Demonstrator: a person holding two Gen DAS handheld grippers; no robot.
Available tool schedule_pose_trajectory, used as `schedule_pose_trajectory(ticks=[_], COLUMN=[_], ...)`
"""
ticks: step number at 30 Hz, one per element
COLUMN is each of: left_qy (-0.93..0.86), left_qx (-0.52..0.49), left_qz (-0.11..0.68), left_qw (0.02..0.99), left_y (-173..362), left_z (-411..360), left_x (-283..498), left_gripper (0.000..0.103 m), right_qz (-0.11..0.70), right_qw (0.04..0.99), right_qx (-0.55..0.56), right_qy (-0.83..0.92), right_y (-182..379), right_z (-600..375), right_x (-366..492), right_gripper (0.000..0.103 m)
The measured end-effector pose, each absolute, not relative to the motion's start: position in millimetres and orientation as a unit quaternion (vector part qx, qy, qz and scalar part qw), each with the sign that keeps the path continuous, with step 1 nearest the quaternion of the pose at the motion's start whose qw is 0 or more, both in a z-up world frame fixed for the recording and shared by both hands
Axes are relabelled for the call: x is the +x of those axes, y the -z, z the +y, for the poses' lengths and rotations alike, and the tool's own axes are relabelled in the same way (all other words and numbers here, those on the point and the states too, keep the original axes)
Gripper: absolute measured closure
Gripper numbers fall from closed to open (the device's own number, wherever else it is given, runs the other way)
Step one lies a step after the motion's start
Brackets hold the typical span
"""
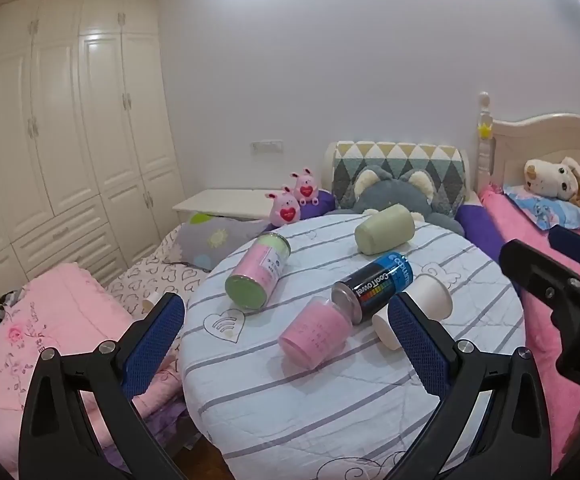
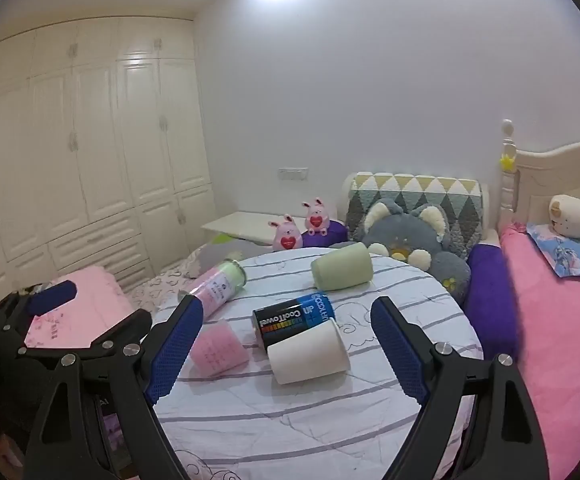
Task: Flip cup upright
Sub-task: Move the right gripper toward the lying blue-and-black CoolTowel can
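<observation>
From my left wrist view, my own blue finger [image 1: 418,344] covers part of the white paper cup [image 1: 430,296]. The pink cup [image 2: 219,350] hides partly behind a finger in my right view.

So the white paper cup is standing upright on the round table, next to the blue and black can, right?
Not quite: the white paper cup is lying on its side, as the right wrist view shows. It is on the round table, next to the blue and black can.

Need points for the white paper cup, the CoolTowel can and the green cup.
white paper cup [image 2: 310,354], right wrist view, on its side wall.
CoolTowel can [image 2: 294,320], right wrist view, on the printed label.
green cup [image 1: 386,234], left wrist view, on its side wall.
</observation>
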State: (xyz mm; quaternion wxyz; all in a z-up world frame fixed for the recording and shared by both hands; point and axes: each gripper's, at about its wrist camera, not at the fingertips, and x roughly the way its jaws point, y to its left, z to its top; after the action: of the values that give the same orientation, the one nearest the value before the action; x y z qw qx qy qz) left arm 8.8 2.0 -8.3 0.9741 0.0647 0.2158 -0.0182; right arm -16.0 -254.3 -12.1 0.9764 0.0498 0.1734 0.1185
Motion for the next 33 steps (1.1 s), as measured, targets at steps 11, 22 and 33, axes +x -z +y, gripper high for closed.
schedule_pose_trajectory(ticks=[11, 22, 33], left_qy=[0.026, 0.036, 0.035], left_qx=[0.063, 0.068, 0.065], left_qz=[0.221, 0.228, 0.239], left_qw=[0.973, 0.971, 0.968], left_y=[9.7, 12.0, 15.1], left_z=[4.2, 5.7, 8.9], left_x=[17.1, 22.0, 30.3], left_gripper=[0.000, 0.000, 0.000], right_qz=[0.171, 0.166, 0.175], right_qw=[0.980, 0.982, 0.981], right_qx=[0.030, 0.031, 0.033], right_qy=[-0.095, -0.082, -0.082], right_y=[5.2, 3.4, 3.5], right_z=[-244.6, -244.4, -242.6], right_x=[-13.7, -16.7, -12.7], right_gripper=[0.016, 0.016, 0.016])
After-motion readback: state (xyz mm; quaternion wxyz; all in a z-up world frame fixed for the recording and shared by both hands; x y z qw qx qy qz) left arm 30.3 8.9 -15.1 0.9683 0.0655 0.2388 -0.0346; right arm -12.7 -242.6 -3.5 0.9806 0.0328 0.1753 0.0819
